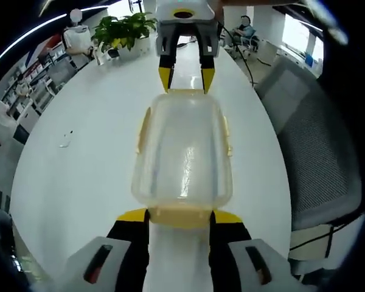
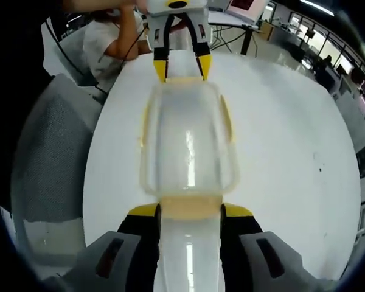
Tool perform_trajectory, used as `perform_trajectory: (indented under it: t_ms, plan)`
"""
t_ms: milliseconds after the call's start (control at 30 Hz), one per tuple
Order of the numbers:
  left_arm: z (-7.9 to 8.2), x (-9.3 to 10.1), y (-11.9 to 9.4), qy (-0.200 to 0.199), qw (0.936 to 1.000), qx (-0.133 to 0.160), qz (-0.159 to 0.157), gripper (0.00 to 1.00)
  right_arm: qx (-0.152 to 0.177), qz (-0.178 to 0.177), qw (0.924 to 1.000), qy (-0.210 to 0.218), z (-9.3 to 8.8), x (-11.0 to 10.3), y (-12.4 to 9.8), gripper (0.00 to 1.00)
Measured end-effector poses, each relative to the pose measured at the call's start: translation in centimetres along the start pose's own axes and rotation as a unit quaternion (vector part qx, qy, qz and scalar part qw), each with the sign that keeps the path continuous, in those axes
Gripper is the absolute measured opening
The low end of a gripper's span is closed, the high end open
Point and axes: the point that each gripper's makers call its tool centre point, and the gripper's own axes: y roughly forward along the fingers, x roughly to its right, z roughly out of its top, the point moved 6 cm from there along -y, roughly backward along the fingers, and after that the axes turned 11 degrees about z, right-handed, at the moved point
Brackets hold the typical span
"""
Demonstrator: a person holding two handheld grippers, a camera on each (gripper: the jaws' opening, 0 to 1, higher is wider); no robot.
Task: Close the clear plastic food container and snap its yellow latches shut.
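The clear plastic food container lies on the white table with its lid on, and the two grippers meet it from opposite ends. Yellow side latches run along its long edges. My left gripper is open, its yellow tips flanking the near end latch. My right gripper stands open at the far end. In the right gripper view the same container sits between my right gripper, open around its end latch, and my left gripper opposite.
A potted plant stands at the table's far end. A grey mesh office chair sits close to the table edge, seen again as the chair. A small scrap lies on the table. A person stands behind the left gripper.
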Motion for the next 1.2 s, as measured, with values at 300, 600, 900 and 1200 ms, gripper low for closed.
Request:
perform_trajectory:
  t_ms: [300,600,900,1200]
  plan:
    - [2.7,1.0,1.0,-0.007,1.0000,0.000,0.000,0.33,-0.004,-0.001,1.0000,-0.007,-2.7,-0.5,-1.4,0.35]
    - [6.4,2.1,3.0,-0.004,1.0000,-0.002,0.003,0.33,-0.009,-0.001,0.9999,-0.007,-6.6,-0.8,-2.9,0.35]
    - [9.8,3.0,5.2,-0.005,1.0000,-0.007,0.004,0.33,-0.009,0.001,0.9999,-0.008,-10.4,-1.0,-4.4,0.35]
    - [13.2,3.5,7.4,-0.005,0.9999,-0.011,0.003,0.33,-0.005,-0.001,1.0000,-0.005,-14.1,-0.9,-6.1,0.36]
